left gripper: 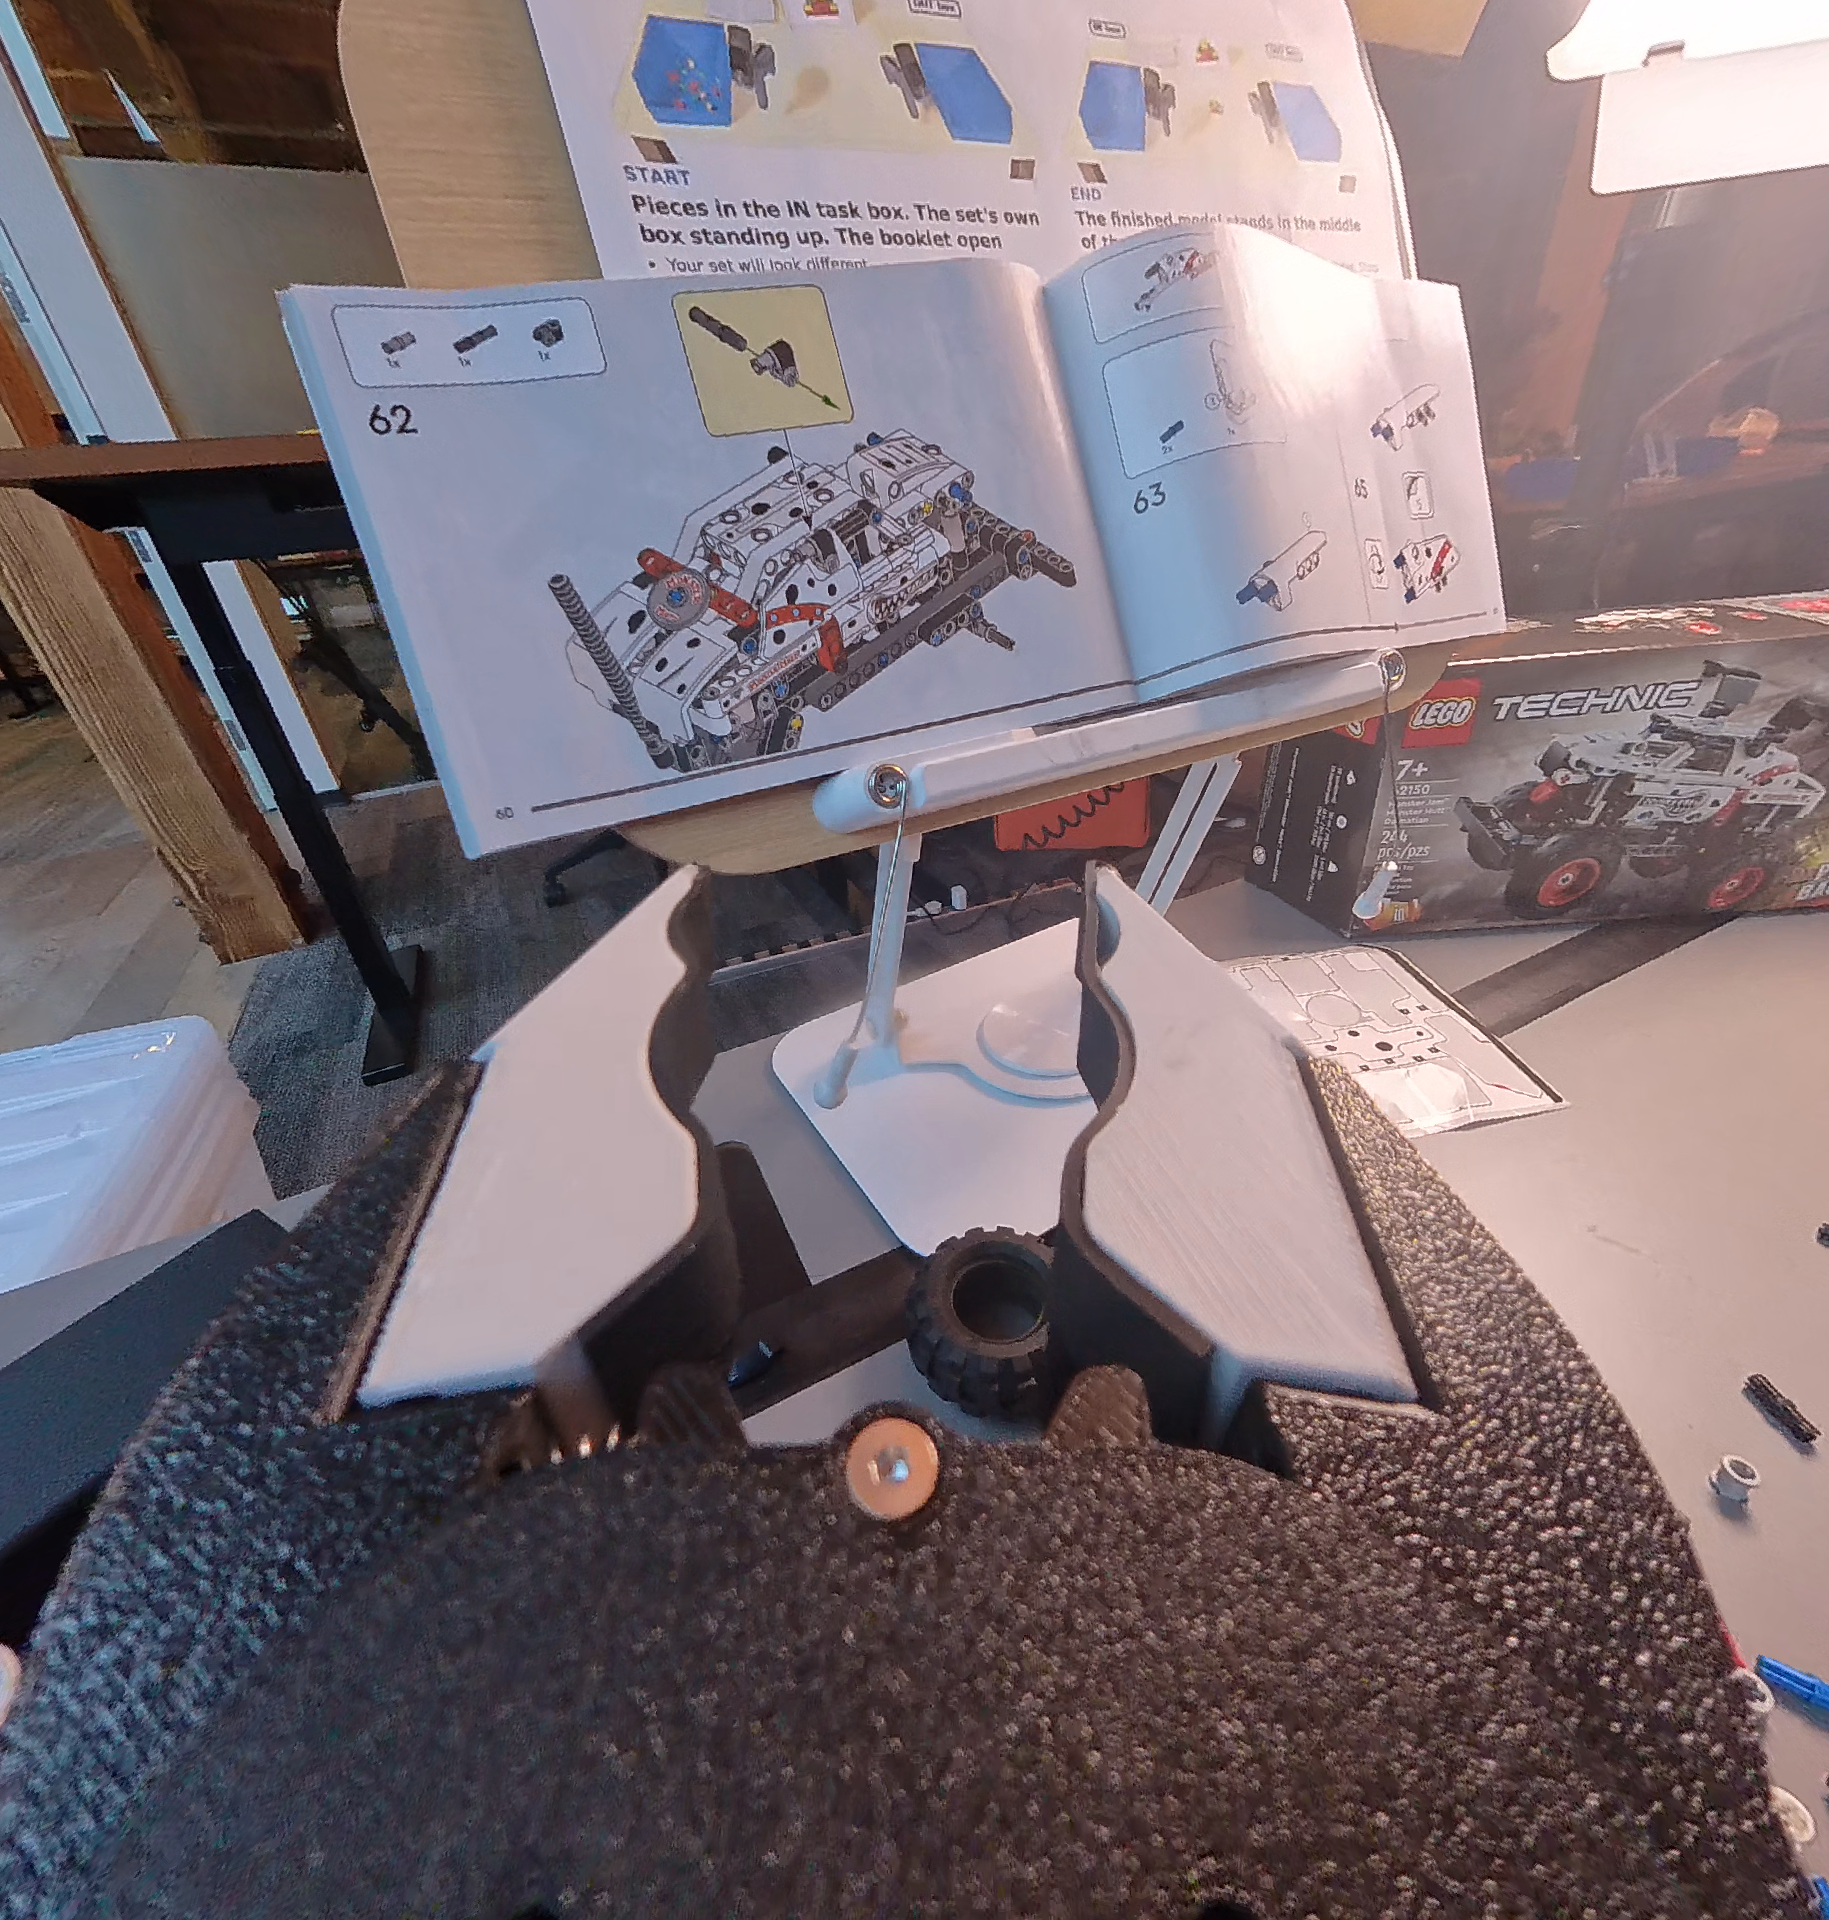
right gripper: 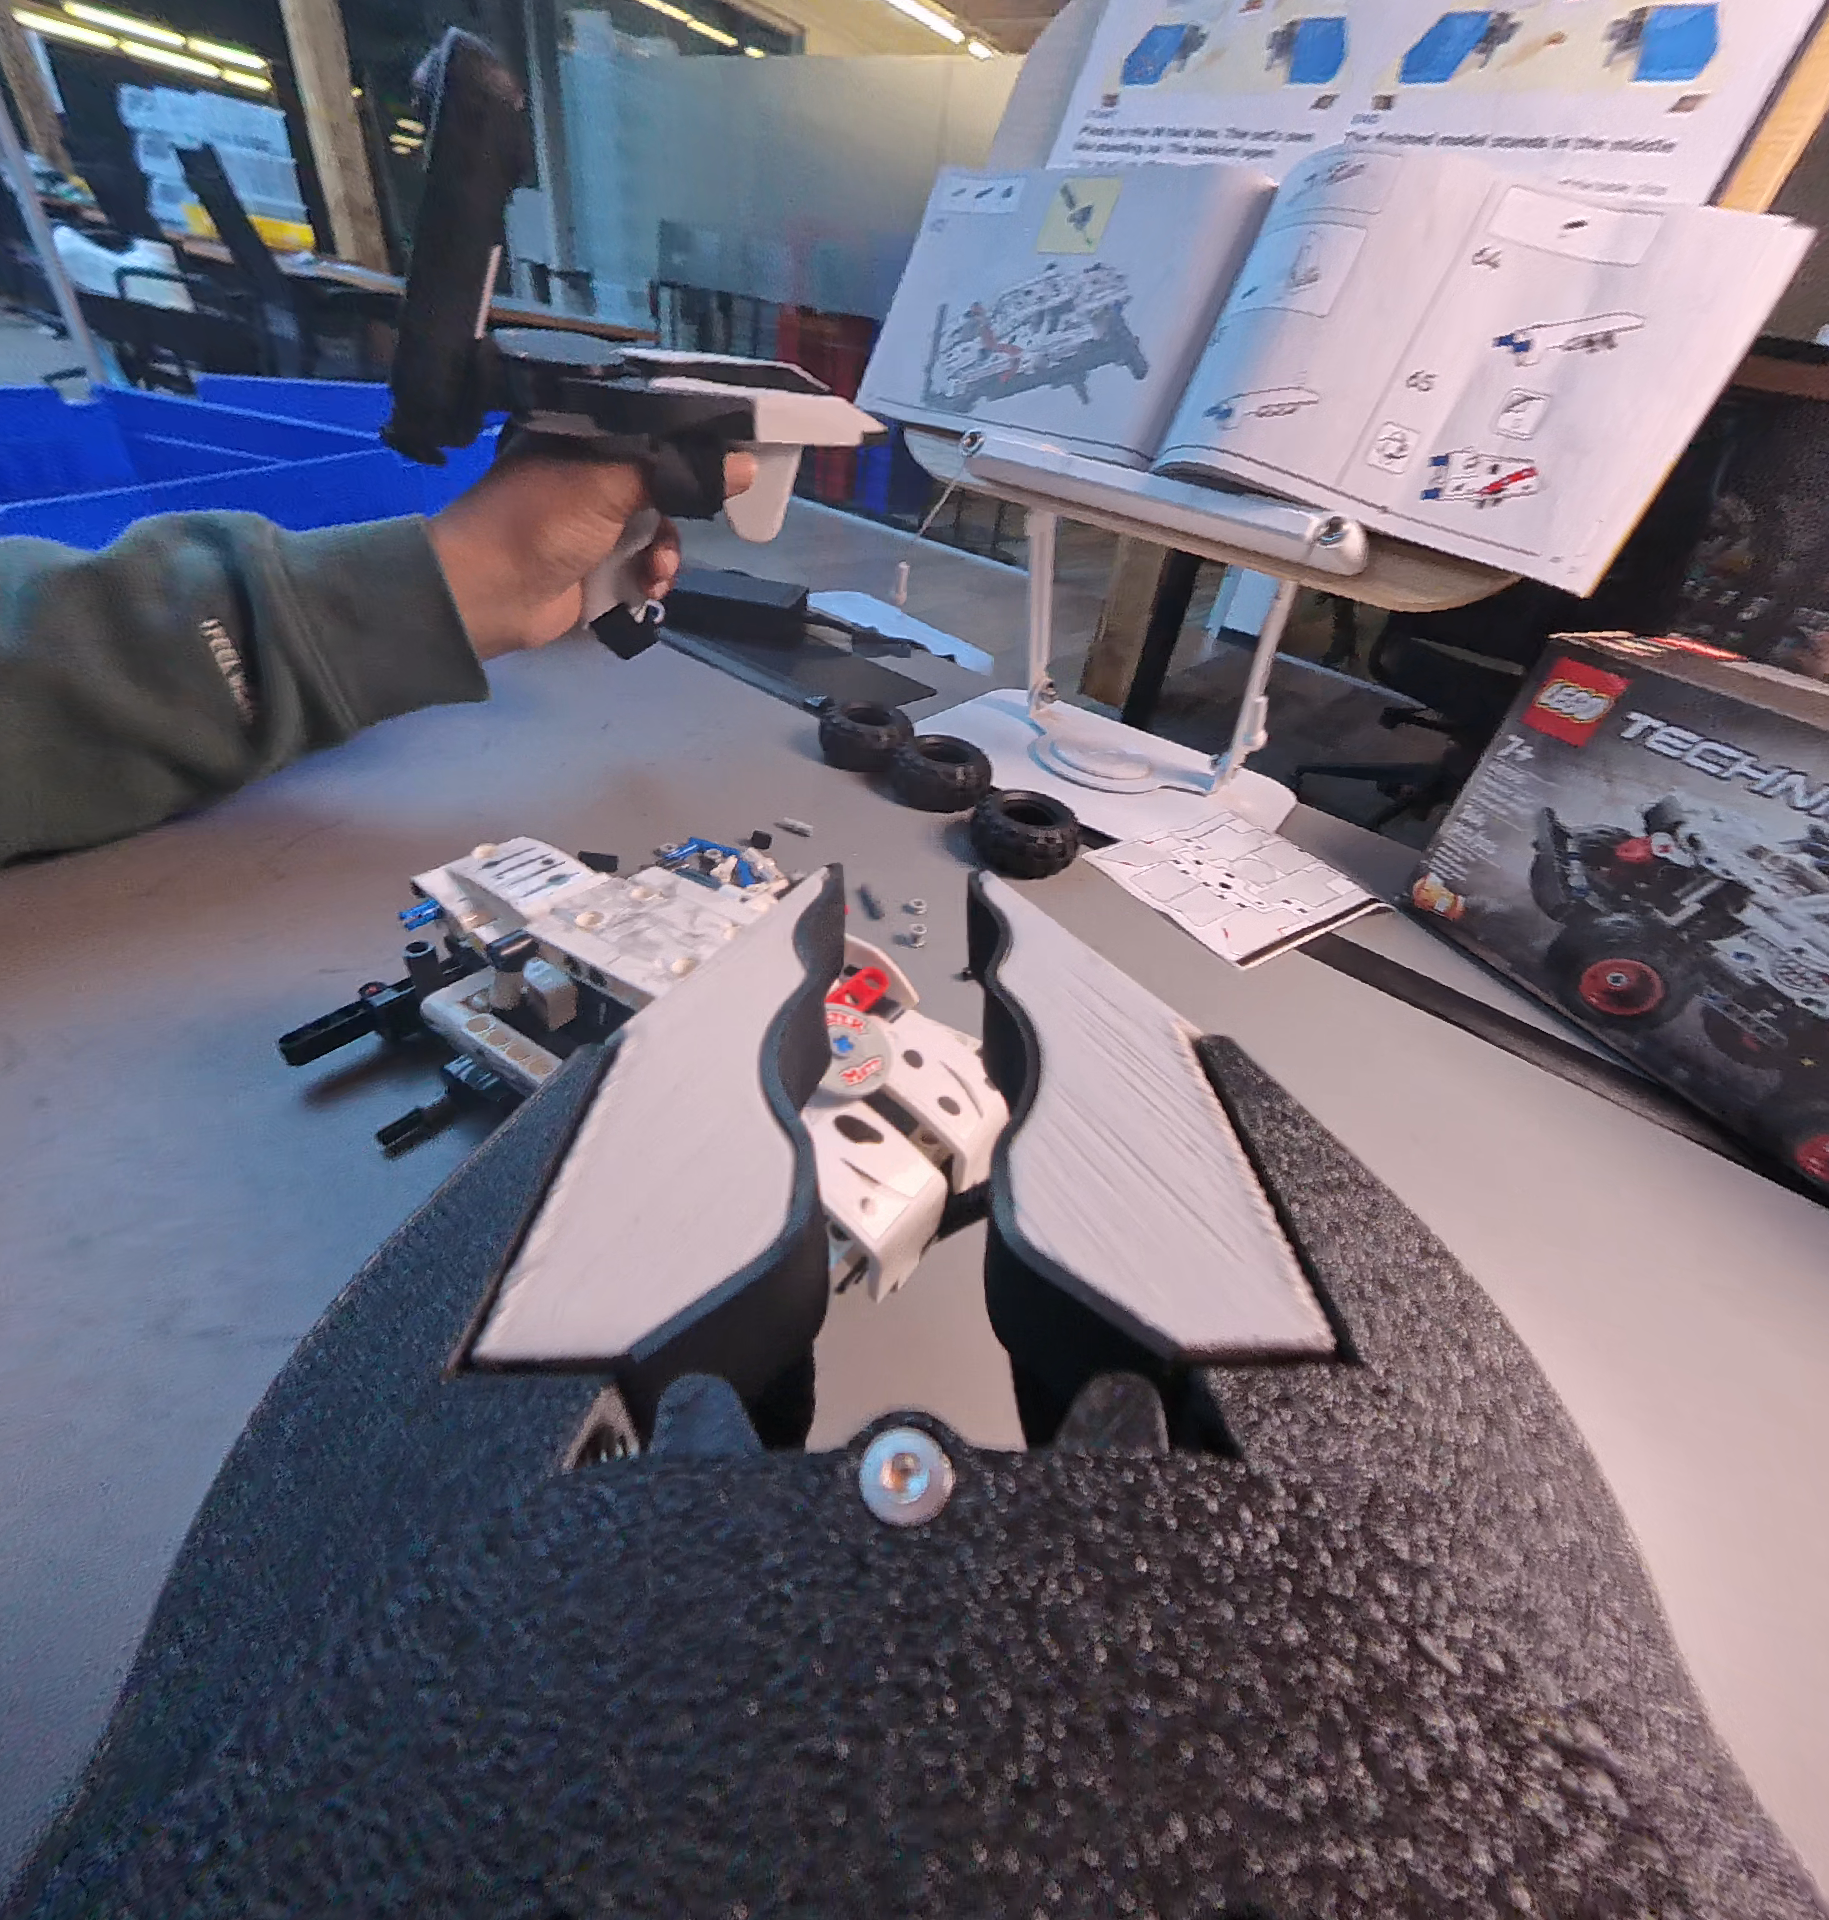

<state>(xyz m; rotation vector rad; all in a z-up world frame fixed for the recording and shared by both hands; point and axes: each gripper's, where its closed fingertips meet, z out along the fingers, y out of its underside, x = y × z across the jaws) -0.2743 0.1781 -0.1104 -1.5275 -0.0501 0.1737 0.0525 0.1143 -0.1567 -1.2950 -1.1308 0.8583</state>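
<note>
My left gripper (left gripper: 889, 883) is open and empty, raised off the grey table and facing an open instruction booklet (left gripper: 733, 540) on a white stand (left gripper: 941, 1132). A black tyre (left gripper: 983, 1320) lies on the table below, seen between its fingers. In the right wrist view a hand in a green sleeve holds the left gripper (right gripper: 837, 421) up near the booklet (right gripper: 1305, 322). My right gripper (right gripper: 908, 883) is low over the table, its jaws closed on the front end of a white and black brick vehicle chassis (right gripper: 889, 1132) that lies on the table and extends to the left.
Three black tyres (right gripper: 941, 772) lie by the stand base. A sticker sheet (right gripper: 1232, 883) and the set's box (right gripper: 1668, 883) are at the right. Small loose pieces (right gripper: 910, 914) lie beyond the chassis, others (left gripper: 1783, 1408) at the right. Blue bins (right gripper: 162, 447) stand at far left. Across from one pair of fingers to the other is roughly 35 cm.
</note>
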